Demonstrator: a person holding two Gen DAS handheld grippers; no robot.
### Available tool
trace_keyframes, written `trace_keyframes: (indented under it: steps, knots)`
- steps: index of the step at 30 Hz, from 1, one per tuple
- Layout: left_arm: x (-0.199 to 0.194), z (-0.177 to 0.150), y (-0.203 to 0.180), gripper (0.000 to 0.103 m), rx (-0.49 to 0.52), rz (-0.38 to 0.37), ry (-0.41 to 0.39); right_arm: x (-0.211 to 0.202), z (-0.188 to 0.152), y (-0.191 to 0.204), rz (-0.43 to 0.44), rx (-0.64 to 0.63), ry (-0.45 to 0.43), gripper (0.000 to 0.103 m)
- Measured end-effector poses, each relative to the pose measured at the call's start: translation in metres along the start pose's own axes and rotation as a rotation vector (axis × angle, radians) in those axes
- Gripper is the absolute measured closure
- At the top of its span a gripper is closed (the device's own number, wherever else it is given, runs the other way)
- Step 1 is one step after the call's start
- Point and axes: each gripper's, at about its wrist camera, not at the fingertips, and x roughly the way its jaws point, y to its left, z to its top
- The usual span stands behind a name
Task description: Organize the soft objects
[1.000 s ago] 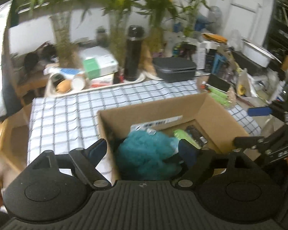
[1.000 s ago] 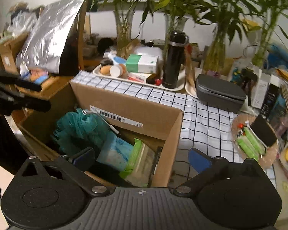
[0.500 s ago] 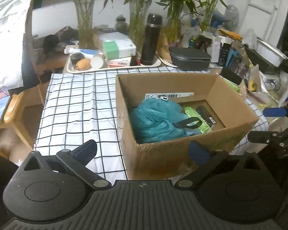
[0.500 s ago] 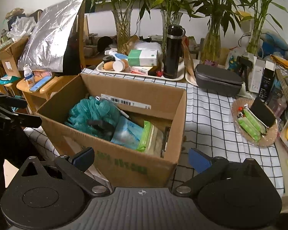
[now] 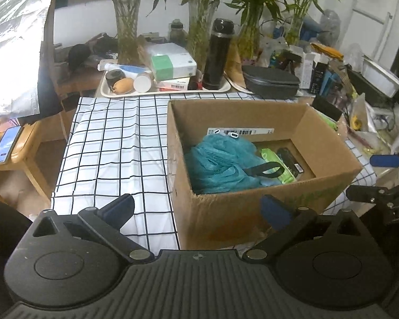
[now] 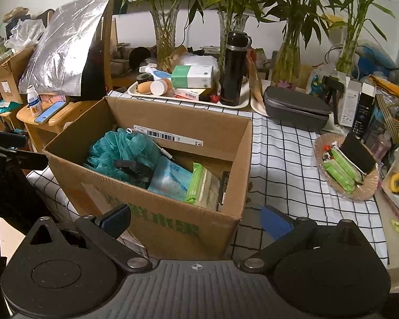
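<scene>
Hovering before the cardboard box (image 5: 252, 212) on the desk (image 5: 114, 143), your left hand-held gripper (image 5: 196, 208) and right hand-held gripper (image 6: 195, 219) gape empty; teal mesh sponge (image 5: 220, 162) lies inside; approach the next soft item squarely.

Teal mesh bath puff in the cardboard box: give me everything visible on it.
The teal mesh bath puff is a crumpled, ruffled ball of netting, soft-looking and loosely bunched. It lies inside the open brown cardboard box, filling the left end up to near the rim, below the white barcode label. A black strap loop lies across it. It leans against the light blue soft pack. Neither gripper touches it. Its underside is hidden.
</scene>
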Motion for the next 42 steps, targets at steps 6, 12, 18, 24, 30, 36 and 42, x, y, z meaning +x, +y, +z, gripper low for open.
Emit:
trace_keyframes:
  steps: [6,12,18,24,30,36,42]
  knots:
    - [0.0007,-0.0012,-0.0031,0.0,0.025,0.005,-0.002,-0.0022,0.0009,-0.0003,-0.005,0.003,-0.016,0.0]
    - [0.0011,-0.0009,-0.0019,0.0,0.022,0.005,0.0,-0.0008,0.002,0.0021,-0.02,-0.012,-0.011,0.0]
    - [0.0031,-0.0021,-0.0048,0.0,0.034,0.02,0.015,-0.0005,0.0019,0.0031,-0.022,-0.019,-0.011,0.0]
    - [0.0031,-0.0031,-0.0049,0.0,0.042,0.023,0.018,-0.0002,0.002,0.0024,-0.024,-0.013,-0.008,0.0]
    - [0.0049,-0.0033,-0.0059,0.0,0.053,0.029,0.022,0.0001,0.0029,0.0019,-0.025,-0.012,-0.006,0.0]
    - [0.0053,-0.0044,-0.0059,0.0,0.058,0.02,0.023,0.0026,0.0032,0.0022,-0.031,-0.016,0.003,0.0]
    - [0.0056,-0.0051,-0.0071,0.0,0.061,0.021,0.027,0.0037,0.0029,0.0028,-0.034,-0.017,0.006,0.0]
